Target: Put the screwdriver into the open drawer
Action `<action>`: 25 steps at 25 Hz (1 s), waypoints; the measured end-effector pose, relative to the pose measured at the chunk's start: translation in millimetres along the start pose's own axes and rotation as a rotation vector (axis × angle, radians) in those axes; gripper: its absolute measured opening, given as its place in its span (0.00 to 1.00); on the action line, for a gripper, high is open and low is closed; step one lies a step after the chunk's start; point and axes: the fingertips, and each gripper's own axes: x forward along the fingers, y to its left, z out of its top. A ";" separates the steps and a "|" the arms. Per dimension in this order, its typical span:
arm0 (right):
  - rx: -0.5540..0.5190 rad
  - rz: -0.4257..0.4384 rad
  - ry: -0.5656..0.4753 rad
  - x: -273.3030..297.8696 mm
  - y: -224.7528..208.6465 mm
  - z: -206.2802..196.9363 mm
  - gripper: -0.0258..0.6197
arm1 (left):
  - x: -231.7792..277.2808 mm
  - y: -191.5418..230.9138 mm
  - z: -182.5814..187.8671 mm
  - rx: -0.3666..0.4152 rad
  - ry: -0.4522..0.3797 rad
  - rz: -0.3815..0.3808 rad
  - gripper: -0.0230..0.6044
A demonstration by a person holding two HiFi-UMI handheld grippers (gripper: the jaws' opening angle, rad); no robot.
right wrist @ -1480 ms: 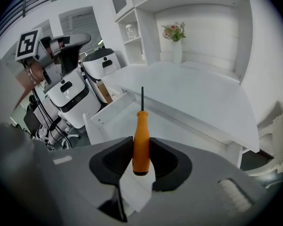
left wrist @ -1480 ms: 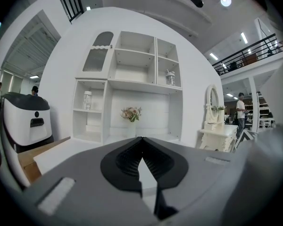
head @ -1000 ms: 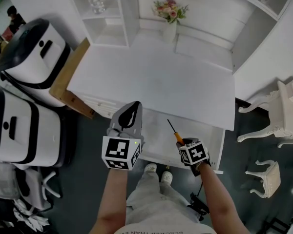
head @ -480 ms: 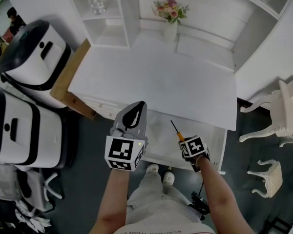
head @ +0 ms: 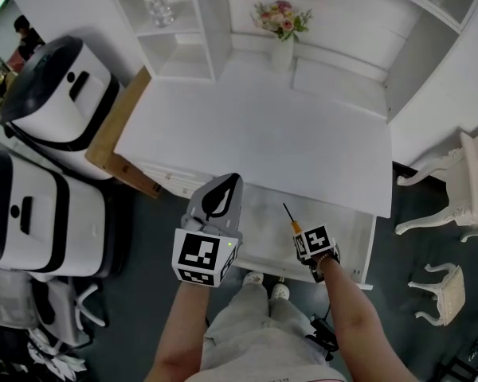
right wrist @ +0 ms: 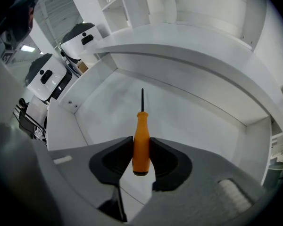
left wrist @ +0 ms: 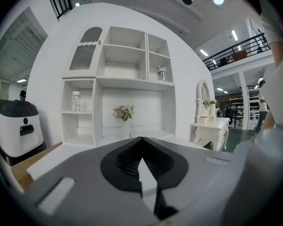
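- The screwdriver (right wrist: 141, 126) stands in the middle of the right gripper view. Its orange handle is pinched between the two black fingers (right wrist: 114, 158) of the right gripper (right wrist: 140, 149), and its dark shaft points away at the drawer floor without touching it.
- Those fingers are partly closed and press on both sides of the handle; the butt of the handle sits low in the gap between them.
- Around the shaft the open drawer (right wrist: 193, 121) shows bare white floor on every side. Its left wall runs down the lower left of the frame, and its back lies under the overhanging front edge of the surface (right wrist: 193, 51) that curves across the upper half.
- In the head view the screwdriver (head: 291, 218) sits at lower centre over the drawer (head: 346, 228), with its tip toward the front edge of the surface (head: 263, 138). The right gripper (head: 301, 235) is near the drawer's front rim, and most of the bare floor lies to its right.
- The left gripper (head: 233, 183) hangs just left of the screwdriver at the drawer's left end. In its own view the left gripper (left wrist: 141, 140) has its fingers meeting at the tips with nothing between them.
- Only the left gripper view shows the full shelf unit (left wrist: 122, 79) and a dressing table (left wrist: 210, 126) at right.
- Only the head view shows the white-and-black machines (head: 52, 94) at left, a wooden board (head: 115, 130) and a white stool (head: 436, 291) at lower right.
- The flower vase (head: 283, 50) stands at the back of the surface.
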 end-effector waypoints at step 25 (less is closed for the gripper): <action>0.047 -0.011 0.090 36.1 -2.5 -9.6 0.22 | -4.1 25.7 -10.2 0.026 -0.014 0.004 0.04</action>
